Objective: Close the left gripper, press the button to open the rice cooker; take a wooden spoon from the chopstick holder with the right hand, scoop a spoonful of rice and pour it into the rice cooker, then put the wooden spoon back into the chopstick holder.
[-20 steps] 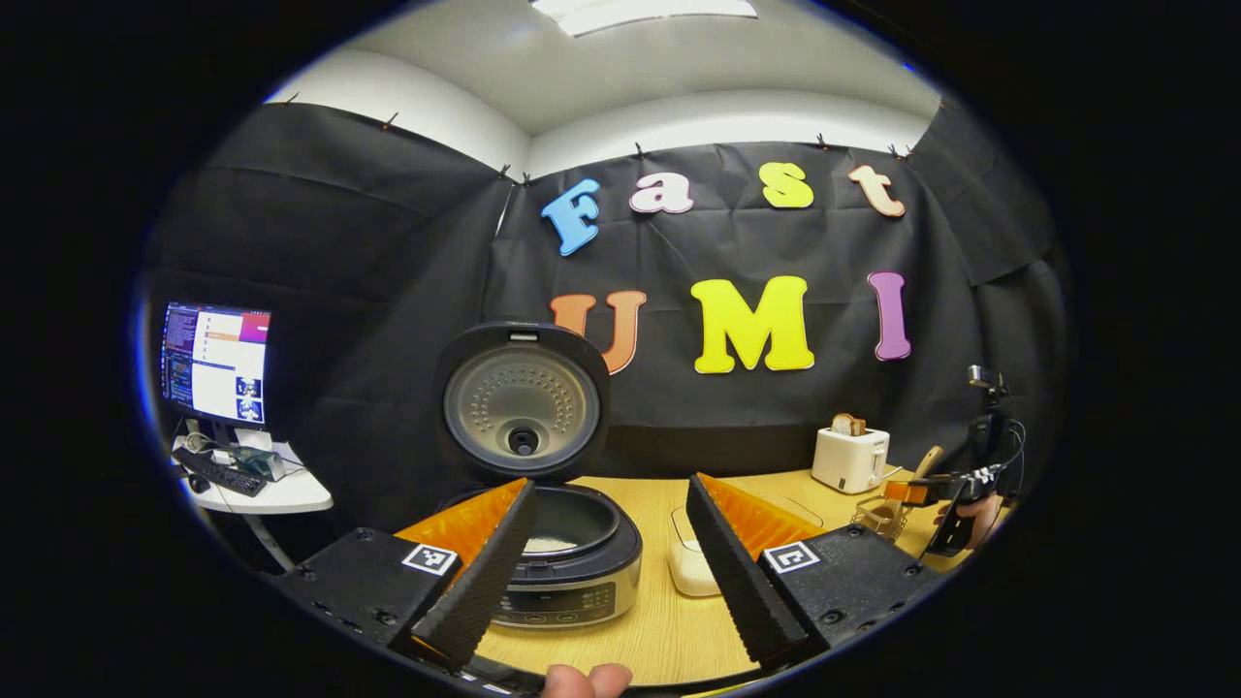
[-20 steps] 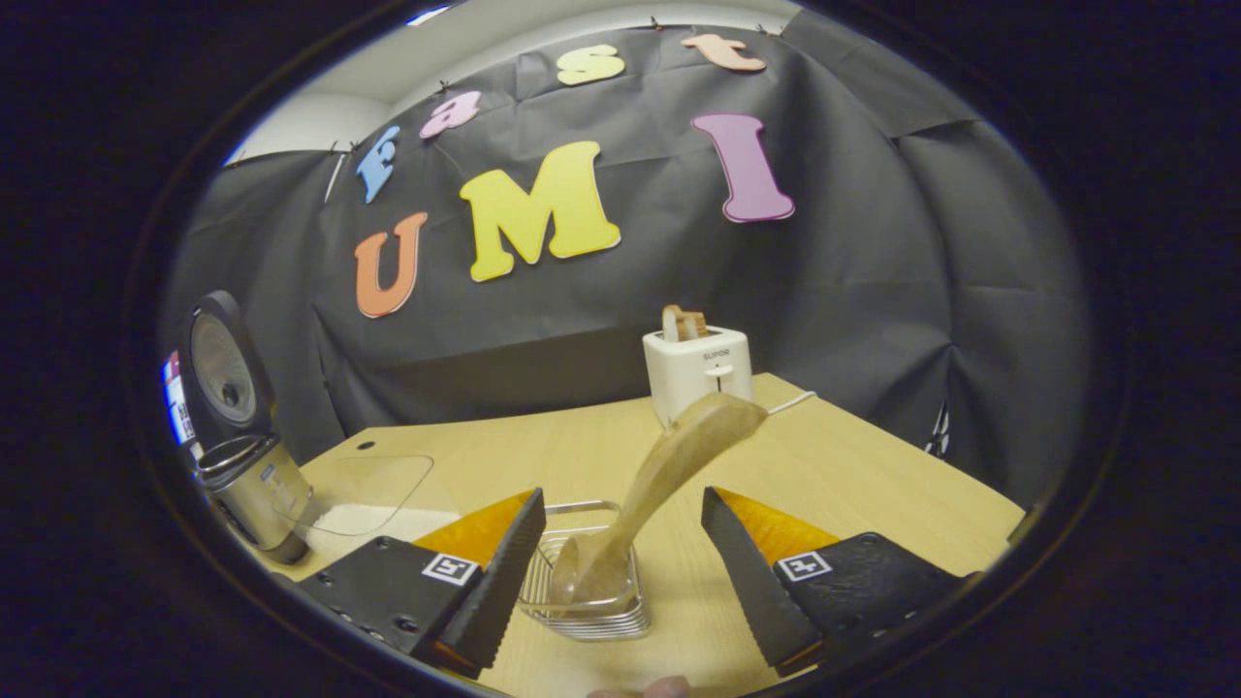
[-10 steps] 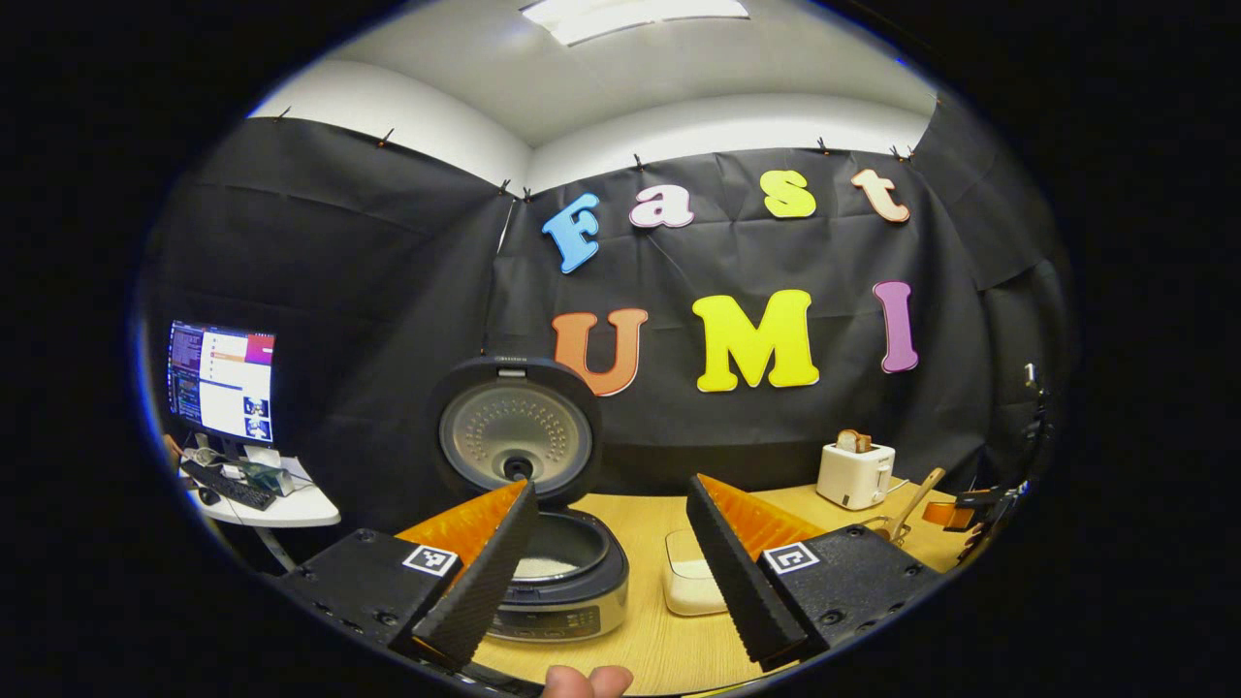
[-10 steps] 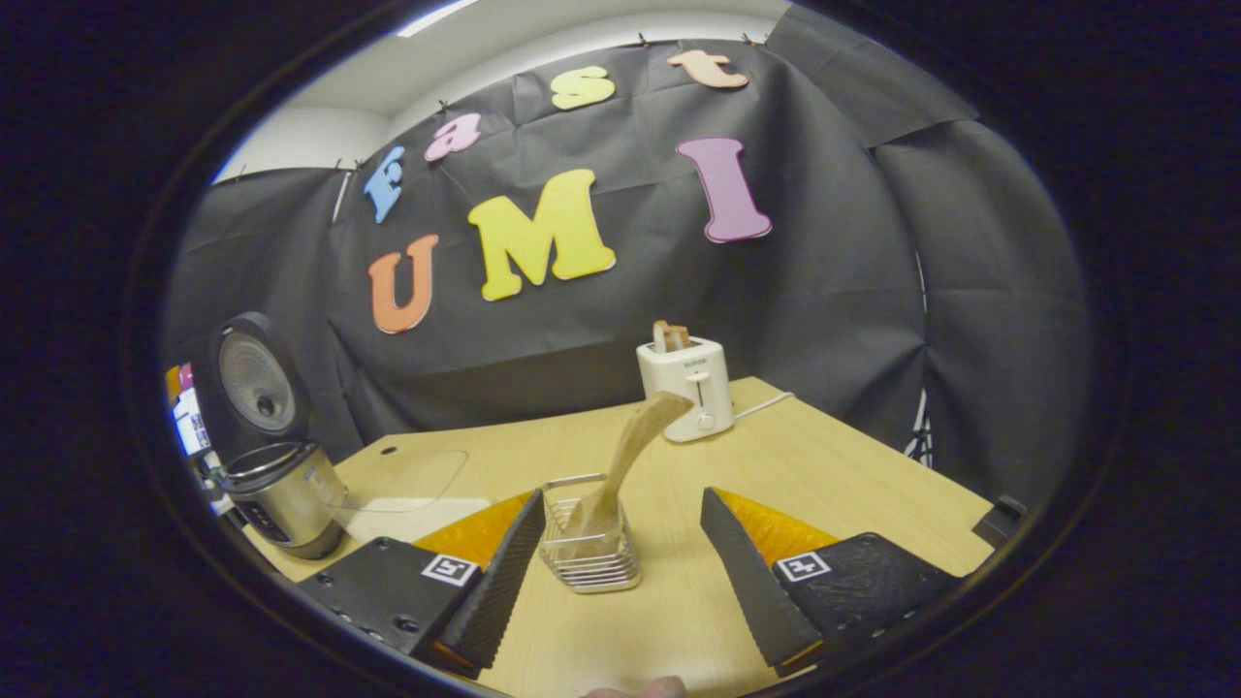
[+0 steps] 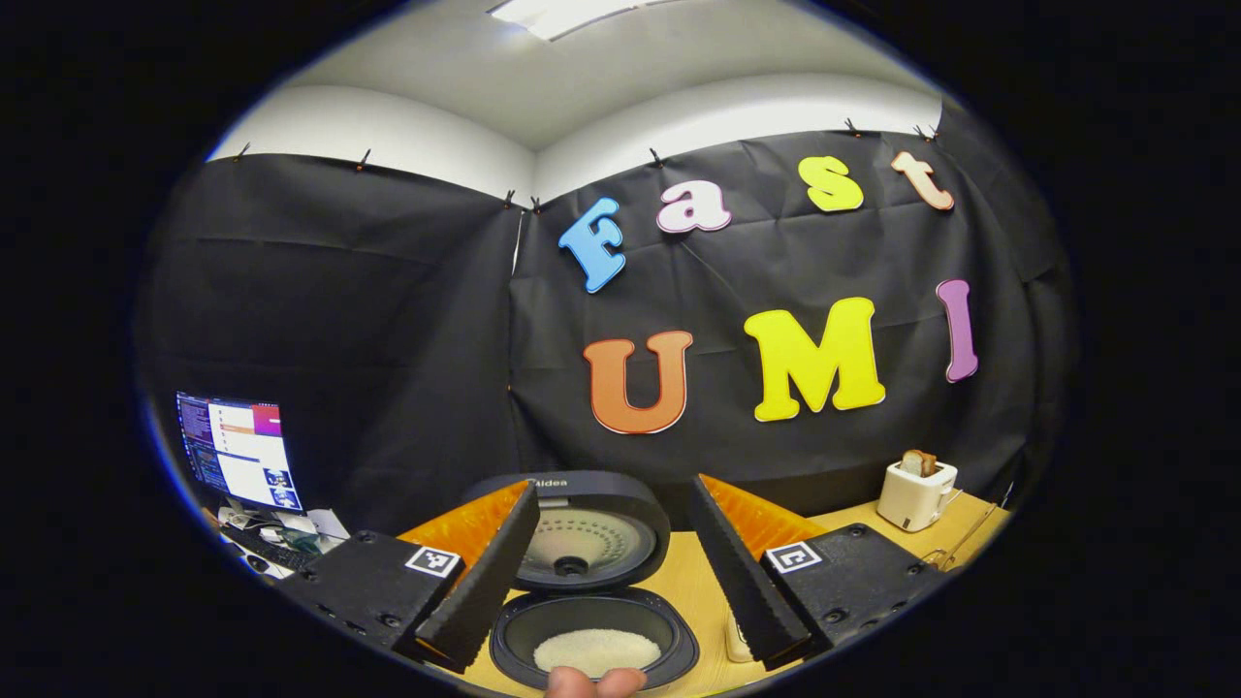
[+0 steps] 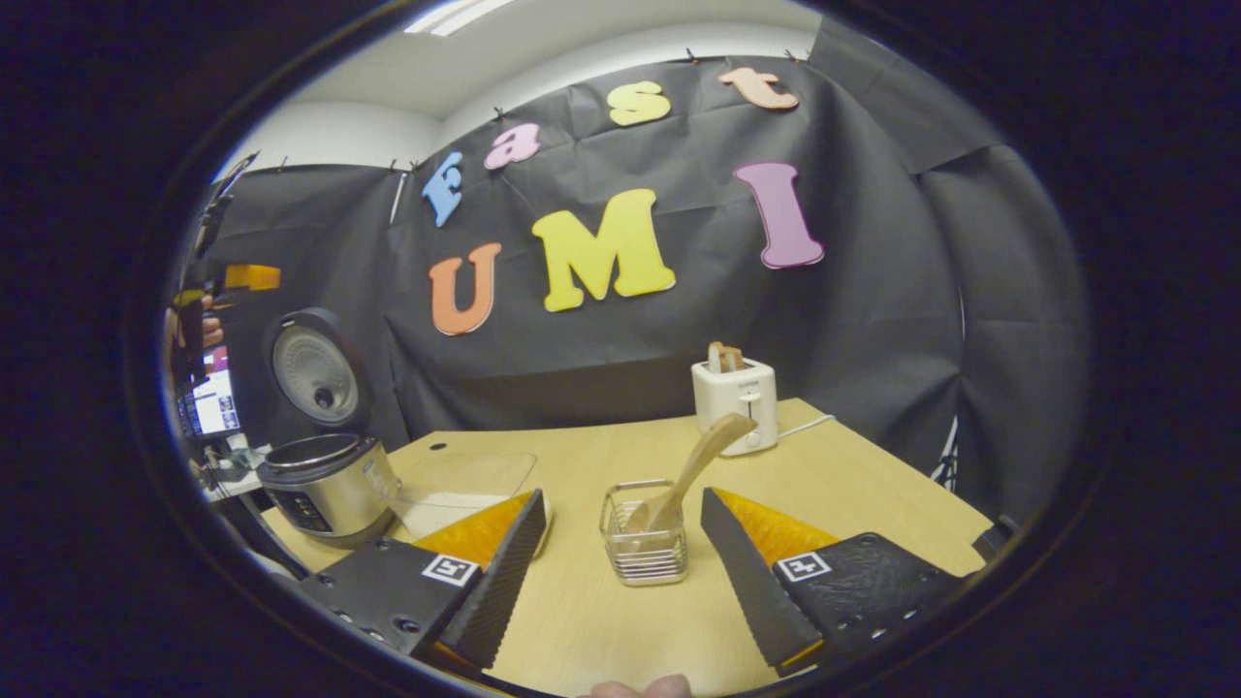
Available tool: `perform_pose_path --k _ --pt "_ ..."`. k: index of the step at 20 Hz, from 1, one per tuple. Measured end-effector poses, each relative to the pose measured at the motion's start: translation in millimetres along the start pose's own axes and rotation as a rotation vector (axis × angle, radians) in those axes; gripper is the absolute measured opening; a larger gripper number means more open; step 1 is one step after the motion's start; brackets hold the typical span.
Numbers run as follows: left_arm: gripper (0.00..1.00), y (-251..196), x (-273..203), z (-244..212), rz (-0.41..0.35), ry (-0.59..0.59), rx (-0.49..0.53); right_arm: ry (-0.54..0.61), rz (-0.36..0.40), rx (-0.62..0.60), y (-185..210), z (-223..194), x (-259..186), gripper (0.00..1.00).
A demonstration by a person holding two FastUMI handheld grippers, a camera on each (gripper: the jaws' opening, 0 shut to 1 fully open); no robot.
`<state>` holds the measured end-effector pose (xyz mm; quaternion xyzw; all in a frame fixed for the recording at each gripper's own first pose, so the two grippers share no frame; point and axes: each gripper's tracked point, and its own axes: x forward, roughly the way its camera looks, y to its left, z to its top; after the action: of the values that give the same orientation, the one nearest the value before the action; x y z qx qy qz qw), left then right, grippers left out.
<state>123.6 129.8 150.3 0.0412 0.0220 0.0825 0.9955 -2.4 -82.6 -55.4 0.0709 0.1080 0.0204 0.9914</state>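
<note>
Both our grippers, left [image 5: 611,572] and right [image 6: 620,572], stand spread and empty. The wooden spoon [image 6: 690,472] leans in the wire chopstick holder [image 6: 644,543]; light and rigid, we judge, best pinched along its upper part.

Left gripper [image 5: 611,591]: jaws spread wide, nothing between the fingers, pointing forward and slightly down; a fingertip [image 5: 593,682] of the holding hand shows at the bottom edge of the left gripper view. Right gripper [image 6: 620,577]: jaws likewise wide apart, empty, held level and low, with a fingertip [image 6: 635,688] of its hand at the bottom edge of the right gripper view. In the right gripper view the left gripper [image 6: 208,291] appears far off at left, raised high, hand behind it.
</note>
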Motion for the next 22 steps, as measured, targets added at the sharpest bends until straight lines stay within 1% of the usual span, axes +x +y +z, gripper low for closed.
perform_pose_path --k 2,4,5,6,9,10,11,12,13,14,15,16,19,20,21,22 --pt "0.98 2.3 23.6 10.5 -0.011 0.022 -0.017 -0.009 0.026 -0.012 9.8 3.1 1.9 0.95" --pt "0.99 6.4 44.2 10.8 -0.027 0.069 -0.025 -0.009 0.045 -0.02 17.0 1.2 7.4 0.95" --pt "0.99 15.4 59.9 6.1 -0.023 0.102 -0.025 0.0 0.051 -0.019 18.9 -1.3 12.2 0.91" --pt "0.99 25.7 70.3 3.7 -0.005 0.119 -0.028 0.012 0.069 -0.017 24.9 -6.0 13.7 0.95" --pt "0.99 42.3 99.3 -13.0 0.026 0.191 -0.059 0.052 0.088 -0.032 32.5 -20.1 20.7 0.95" --pt "1.0 48.2 106.5 -17.7 0.039 0.212 -0.053 0.058 0.087 -0.034 33.1 -22.6 22.3 0.96" --pt "1.0 53.9 113.3 -23.3 0.055 0.234 -0.037 0.06 0.087 -0.032 33.4 -22.8 23.2 0.92" --pt "1.0 58.1 117.6 -30.4 0.066 0.261 -0.027 0.061 0.086 -0.028 33.5 -23.5 23.5 0.91" --pt "1.0 59.2 120.1 -36.5 0.07 0.282 -0.03 0.062 0.085 -0.027 33.5 -23.1 23.7 0.91" --pt "1.0 61.0 122.6 -40.8 0.079 0.293 -0.024 0.061 0.08 -0.032 32.1 -24.6 23.1 0.96" --pt "1.0 58.7 121.1 -44.7 0.072 0.3 -0.029 0.058 0.073 -0.037 30.4 -24.2 20.7 0.95" --pt "1.0 55.1 119.3 -46.6 0.065 0.308 -0.037 0.057 0.073 -0.035 30.2 -24.1 18.5 0.91" --pt "1.0 53.5 107.5 -49.4 0.072 0.302 -0.026 0.045 0.078 -0.035 32.3 -21.8 9.1 0.92" --pt "1.0 51.9 103.1 -49.5 0.073 0.289 -0.023 0.039 0.076 -0.038 32.1 -20.9 5.1 0.96" --pt "1.0 50.4 96.0 -50.8 0.075 0.281 -0.024 0.031 0.08 -0.039 33.0 -19.2 1.1 0.96" --pt "1.0 48.0 87.1 -53.0 0.08 0.269 -0.024 0.019 0.082 -0.041 33.1 -16.0 -3.7 0.92"
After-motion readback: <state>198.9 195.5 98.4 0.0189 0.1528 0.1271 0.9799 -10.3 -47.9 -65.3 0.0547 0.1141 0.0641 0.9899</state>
